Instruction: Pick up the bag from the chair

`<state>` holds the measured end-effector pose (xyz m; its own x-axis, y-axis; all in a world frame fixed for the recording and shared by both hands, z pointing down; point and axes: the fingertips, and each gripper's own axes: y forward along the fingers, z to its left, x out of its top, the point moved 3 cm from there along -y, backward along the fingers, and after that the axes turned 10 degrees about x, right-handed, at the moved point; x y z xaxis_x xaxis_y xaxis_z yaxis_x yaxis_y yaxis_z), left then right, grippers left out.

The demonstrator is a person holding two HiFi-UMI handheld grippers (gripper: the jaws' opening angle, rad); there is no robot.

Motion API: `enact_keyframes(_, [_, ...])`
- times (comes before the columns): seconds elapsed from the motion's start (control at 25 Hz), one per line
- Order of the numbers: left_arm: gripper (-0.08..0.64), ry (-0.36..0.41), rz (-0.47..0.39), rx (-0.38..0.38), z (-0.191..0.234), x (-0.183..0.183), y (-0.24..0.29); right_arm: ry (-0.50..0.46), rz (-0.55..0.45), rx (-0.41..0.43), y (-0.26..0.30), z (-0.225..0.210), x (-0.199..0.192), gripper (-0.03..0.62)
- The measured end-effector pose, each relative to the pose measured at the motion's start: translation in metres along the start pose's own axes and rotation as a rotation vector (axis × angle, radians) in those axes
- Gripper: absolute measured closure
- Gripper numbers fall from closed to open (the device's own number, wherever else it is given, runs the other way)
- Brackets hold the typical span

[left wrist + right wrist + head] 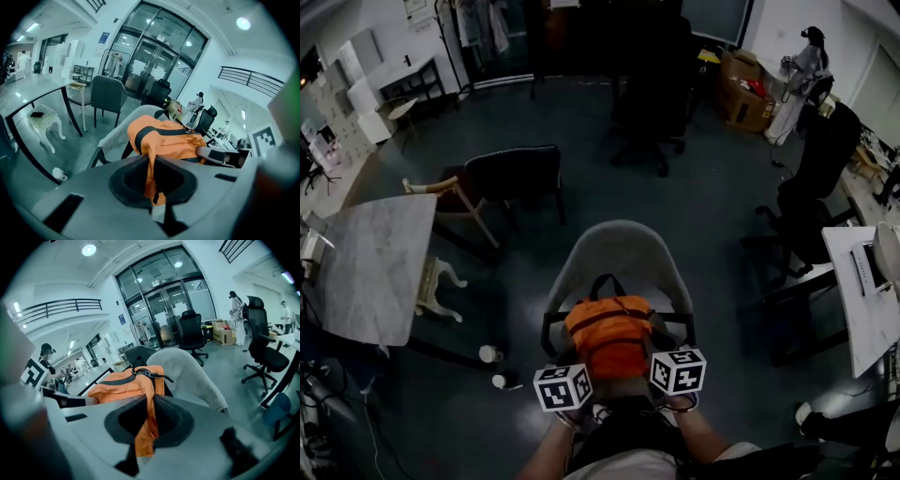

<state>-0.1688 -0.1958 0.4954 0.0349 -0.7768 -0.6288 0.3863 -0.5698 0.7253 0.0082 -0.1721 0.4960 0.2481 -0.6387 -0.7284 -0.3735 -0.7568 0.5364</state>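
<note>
An orange bag with black straps (pixel 609 339) rests on the seat of a grey chair (pixel 623 253) right in front of me. My left gripper (pixel 572 375) is at the bag's near left side and is shut on a fold of its orange fabric (pixel 152 176). At the near right side my right gripper (pixel 667 361) is shut on another fold of the bag (pixel 149 420). The bag's black strap and clip (pixel 149 375) lie across its top. The chair's back (pixel 187 376) rises behind the bag.
A marble-topped table (pixel 370 267) stands to the left, with a dark chair (pixel 511 178) behind it. Two cups (pixel 490 354) sit on the floor near the grey chair. Black office chairs (pixel 811 202) and a white desk (pixel 862 300) are to the right.
</note>
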Motion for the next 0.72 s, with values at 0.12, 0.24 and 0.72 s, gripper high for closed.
enact_keyframes(0.12, [0.529, 0.029, -0.044, -0.019, -0.001, 0.016, -0.014, -0.012, -0.044, -0.001, -0.011, 0.012, 0.011, 0.54])
enact_keyframes(0.24, [0.529, 0.041, -0.089, -0.03, -0.003, 0.026, -0.03, -0.029, -0.071, 0.002, -0.022, 0.024, 0.018, 0.54])
enact_keyframes(0.72, [0.531, 0.043, -0.2, -0.095, -0.033, 0.03, -0.089, -0.066, -0.151, 0.011, -0.082, 0.047, 0.027, 0.54])
